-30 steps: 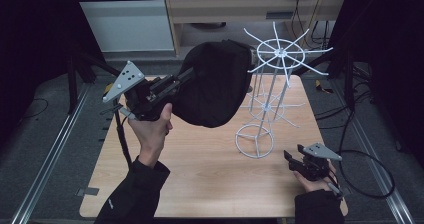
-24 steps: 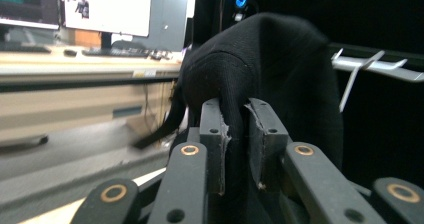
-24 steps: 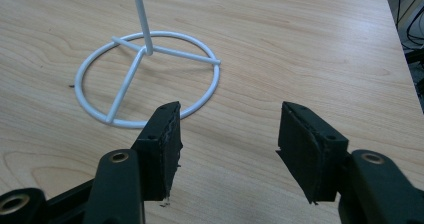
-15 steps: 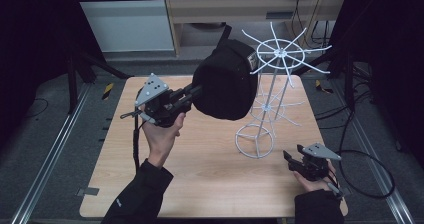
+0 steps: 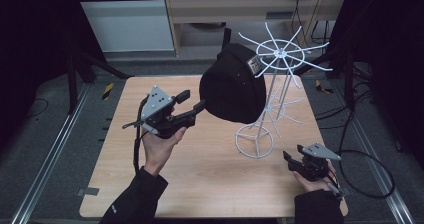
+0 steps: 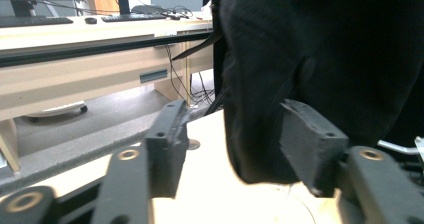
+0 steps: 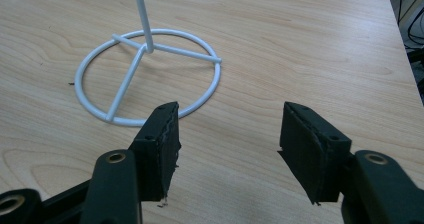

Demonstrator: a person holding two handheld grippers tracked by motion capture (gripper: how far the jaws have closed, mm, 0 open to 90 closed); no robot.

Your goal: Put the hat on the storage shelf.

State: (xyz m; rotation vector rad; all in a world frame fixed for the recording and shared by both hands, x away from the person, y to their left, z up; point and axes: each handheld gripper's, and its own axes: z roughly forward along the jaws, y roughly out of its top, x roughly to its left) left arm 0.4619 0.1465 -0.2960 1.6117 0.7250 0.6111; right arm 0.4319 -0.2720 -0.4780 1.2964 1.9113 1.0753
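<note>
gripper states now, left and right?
Left tool: open, jaws have just been opening; the black cap hanging on the white wire rack lies partly between them, not clamped.
Right tool: open, holding nothing.

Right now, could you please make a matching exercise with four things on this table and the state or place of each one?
Things:
1. black cap
2. white wire stand
3. left gripper
4. right gripper

States or places:
A. stands upright on the wooden table
B. rests near the table's front corner, jaws open on nothing
C. hangs on one arm of the rack
D. jaws have just been opening, the cap's edge loose between them

Pairs: 1-C, 2-A, 3-D, 4-B
</note>
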